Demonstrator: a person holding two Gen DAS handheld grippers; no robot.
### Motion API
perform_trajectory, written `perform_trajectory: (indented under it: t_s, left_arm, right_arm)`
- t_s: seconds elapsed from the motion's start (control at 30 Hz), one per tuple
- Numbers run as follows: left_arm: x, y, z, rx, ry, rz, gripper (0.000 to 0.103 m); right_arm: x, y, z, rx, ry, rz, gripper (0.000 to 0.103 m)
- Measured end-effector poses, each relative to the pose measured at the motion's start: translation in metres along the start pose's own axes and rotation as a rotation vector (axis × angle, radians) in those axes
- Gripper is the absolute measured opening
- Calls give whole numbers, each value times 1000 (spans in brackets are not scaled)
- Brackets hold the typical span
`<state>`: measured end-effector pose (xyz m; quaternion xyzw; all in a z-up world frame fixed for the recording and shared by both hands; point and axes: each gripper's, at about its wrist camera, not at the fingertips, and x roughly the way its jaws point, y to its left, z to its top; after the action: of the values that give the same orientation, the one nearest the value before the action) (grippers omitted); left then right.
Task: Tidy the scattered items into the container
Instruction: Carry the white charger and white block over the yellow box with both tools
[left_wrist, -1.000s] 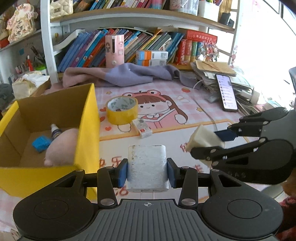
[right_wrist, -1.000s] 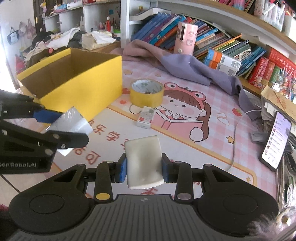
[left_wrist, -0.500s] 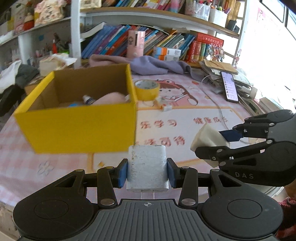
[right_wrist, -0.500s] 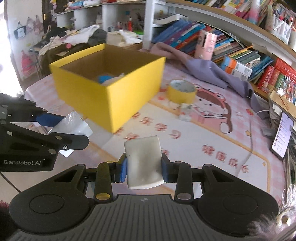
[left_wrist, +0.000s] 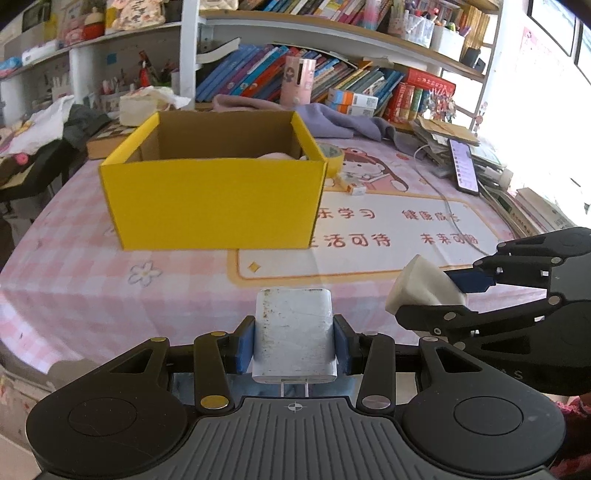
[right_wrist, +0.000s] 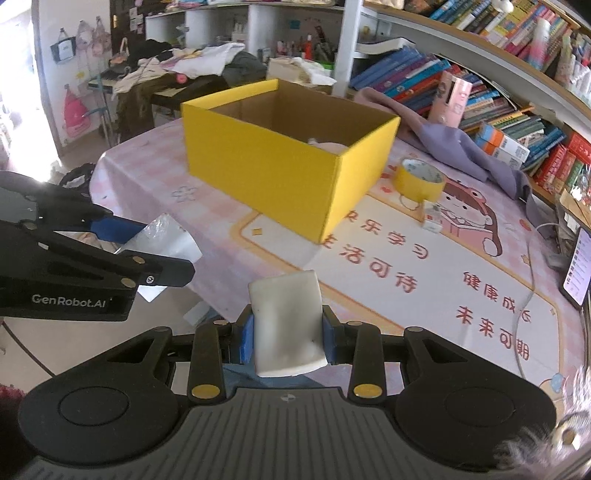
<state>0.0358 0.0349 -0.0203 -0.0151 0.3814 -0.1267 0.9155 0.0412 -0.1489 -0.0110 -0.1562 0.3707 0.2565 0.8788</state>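
The left tool (left_wrist: 294, 341) points down and forward over the near edge of the counter (left_wrist: 74, 295), its blue pads (left_wrist: 245, 345) pressed against the sides of a white charger block (left_wrist: 294, 332), a smooth hard plastic slab with rounded corners, scuffed and speckled. Just beside it, the right tool (right_wrist: 288, 334) takes the same downward slant, its jaws clamped on a cream eraser-like block (right_wrist: 286, 325), matte, soft-edged and slightly bent. Both tools hang short of the yellow cardboard box (left_wrist: 214, 203), which stands open-topped on the pink checked, glossy cloth, brown inside, with something pale pink showing over its rim. Past the box's right corner lie a roll of yellow tape (right_wrist: 419, 181) and a small white carton (right_wrist: 432, 219) on the cartoon mat (right_wrist: 424, 266).
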Motion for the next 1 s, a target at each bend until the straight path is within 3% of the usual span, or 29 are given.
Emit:
perform_trajectory:
  t_s: [0.67, 1.0]
  left_arm:
    - [-19, 44, -7, -110, -37, 133, 41]
    - [-6, 65, 54, -126, -131, 180, 41]
  right_arm:
    - [16, 48, 30, -163, -33, 126, 33]
    - [27, 14, 95, -175, -233, 93, 32]
